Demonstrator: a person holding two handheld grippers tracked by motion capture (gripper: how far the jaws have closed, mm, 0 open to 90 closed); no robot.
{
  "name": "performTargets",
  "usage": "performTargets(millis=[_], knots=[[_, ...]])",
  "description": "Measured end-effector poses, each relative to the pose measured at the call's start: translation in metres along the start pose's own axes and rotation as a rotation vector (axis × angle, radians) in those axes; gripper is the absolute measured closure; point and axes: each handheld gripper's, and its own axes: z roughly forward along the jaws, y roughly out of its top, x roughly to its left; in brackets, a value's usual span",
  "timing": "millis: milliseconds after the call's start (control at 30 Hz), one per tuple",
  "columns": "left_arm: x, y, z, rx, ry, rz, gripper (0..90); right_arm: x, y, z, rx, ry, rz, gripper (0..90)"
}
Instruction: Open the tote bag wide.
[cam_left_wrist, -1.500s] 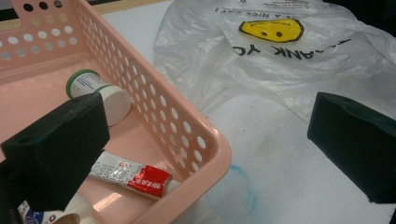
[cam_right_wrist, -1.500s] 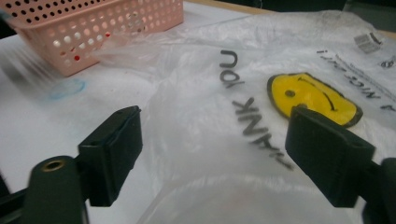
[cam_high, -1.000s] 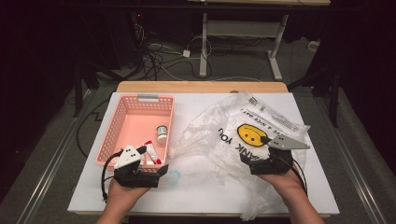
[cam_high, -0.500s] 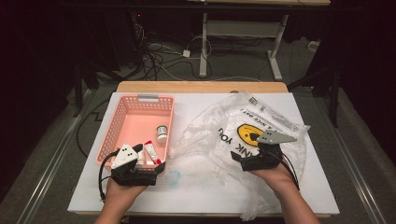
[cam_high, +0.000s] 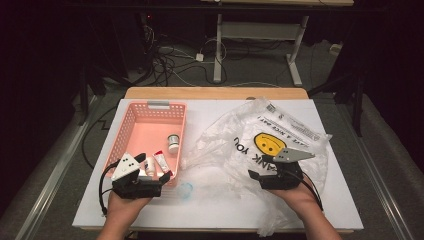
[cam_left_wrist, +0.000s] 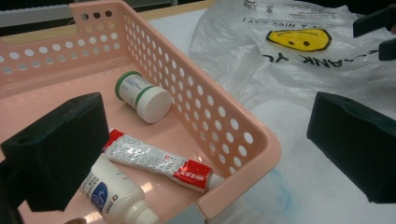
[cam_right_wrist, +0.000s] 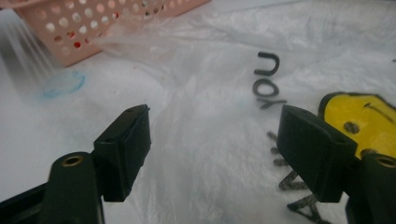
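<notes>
Three items in basket (cam_high: 131, 131) | bag (cam_high: 280, 145) beside | blue smudge (cam_high: 185, 189) between

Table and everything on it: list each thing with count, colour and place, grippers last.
Table: one, white top with a wooden far edge.
Basket: one, pink, perforated, left part of the table.
Jar: one, white with a green band, lying in the basket.
Tube: one, silver and red, lying in the basket's near end.
Bottle: one, white with a blue mark, beside the tube.
Plastic bag: one, clear with a yellow smiley, spread on the right part.
Blue smudge: one, on the table by the basket's near corner.
Left gripper: black, jaws open, at the basket's near end.
Right gripper: black, jaws just closing, open over the bag.
</notes>
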Motion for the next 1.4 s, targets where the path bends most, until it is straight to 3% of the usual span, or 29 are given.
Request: performTargets(millis=[100,200,333,500,600,733,1000,1167,1400], knots=[[0.0,0.0,0.001,0.003,0.001,0.003,0.0,0.005,-0.007,0.006,0.038,0.015,-0.012,30.2],[-0.002,0.0,0.002,0.007,0.002,0.009,0.0,0.015,-0.01,0.02,0.1,0.014,-0.071,31.8],[-0.002,-0.001,0.001,0.005,0.001,0.009,0.0,0.02,-0.012,0.028,0.13,0.029,-0.103,34.4],[-0.002,-0.001,0.002,0.003,-0.007,0.005,0.0,0.021,-0.017,0.037,0.169,0.031,-0.122,39.7],[-0.003,0.0,0.001,0.003,-0.007,0.01,0.0,0.019,-0.021,0.041,0.2,0.029,-0.125,47.2],[-0.003,0.0,0.002,0.004,-0.008,0.007,0.0,0.015,-0.022,0.041,0.187,0.042,-0.107,56.6],[-0.003,0.0,0.003,0.008,-0.014,0.01,0.0,0.009,-0.024,0.039,0.161,0.04,-0.072,66.3],[-0.003,-0.001,0.002,0.008,-0.013,0.008,0.0,0.01,-0.021,0.035,0.139,0.028,-0.079,70.2],[-0.003,-0.001,0.003,0.018,-0.018,0.01,0.0,0.011,-0.022,0.039,0.158,0.03,-0.086,76.9]])
